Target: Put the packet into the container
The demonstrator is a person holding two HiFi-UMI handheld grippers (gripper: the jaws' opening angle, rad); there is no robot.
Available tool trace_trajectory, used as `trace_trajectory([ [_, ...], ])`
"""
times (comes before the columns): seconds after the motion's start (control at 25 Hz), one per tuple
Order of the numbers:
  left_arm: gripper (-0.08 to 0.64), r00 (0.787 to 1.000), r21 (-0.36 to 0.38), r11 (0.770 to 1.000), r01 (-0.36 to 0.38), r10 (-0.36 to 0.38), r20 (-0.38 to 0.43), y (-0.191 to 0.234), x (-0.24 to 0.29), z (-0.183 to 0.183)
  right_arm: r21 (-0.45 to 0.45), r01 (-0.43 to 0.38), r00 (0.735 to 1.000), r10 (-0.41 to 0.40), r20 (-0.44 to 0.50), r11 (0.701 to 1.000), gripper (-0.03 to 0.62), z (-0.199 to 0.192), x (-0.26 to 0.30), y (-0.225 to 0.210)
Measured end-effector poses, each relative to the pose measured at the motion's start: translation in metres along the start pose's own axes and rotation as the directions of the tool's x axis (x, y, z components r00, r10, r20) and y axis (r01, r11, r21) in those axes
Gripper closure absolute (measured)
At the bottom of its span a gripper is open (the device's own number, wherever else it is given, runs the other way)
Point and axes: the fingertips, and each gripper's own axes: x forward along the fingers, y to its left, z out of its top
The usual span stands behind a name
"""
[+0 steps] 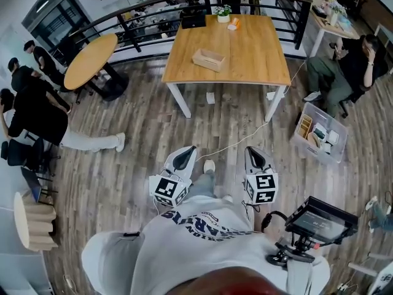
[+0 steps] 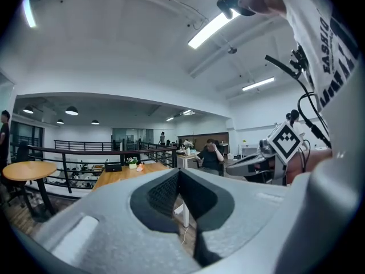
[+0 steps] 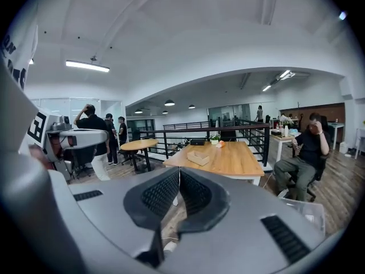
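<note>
In the head view you stand well back from the square light-wood table (image 1: 258, 54). Your left gripper (image 1: 186, 152) and right gripper (image 1: 252, 153) are drawn in near your body and point toward it. The shallow open wooden box container (image 1: 209, 59) sits mid-table. The small orange packet (image 1: 234, 23) lies apart from it near the far edge, just beside a white pot with a plant (image 1: 223, 15).

In the left gripper view your jaws are pressed together with nothing between them. The packet (image 2: 140, 167) is only a distant orange speck.

In the right gripper view the jaws are likewise clenched and empty, with container (image 3: 198, 157) and packet (image 3: 220, 144) ahead.

The packet looks small, and is probably light, soft and a little slippery. Pinch it gently across its middle.
</note>
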Motion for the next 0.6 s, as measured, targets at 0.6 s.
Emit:
trace_trajectory([
  [0.6,0.561,1.000,-0.052,0.999,0.008,-0.007,0.011,0.031,0.048,-0.016,-0.044,0.037,0.997,-0.040,-0.068,0.998,0.581,0.008,0.039,-0.017],
])
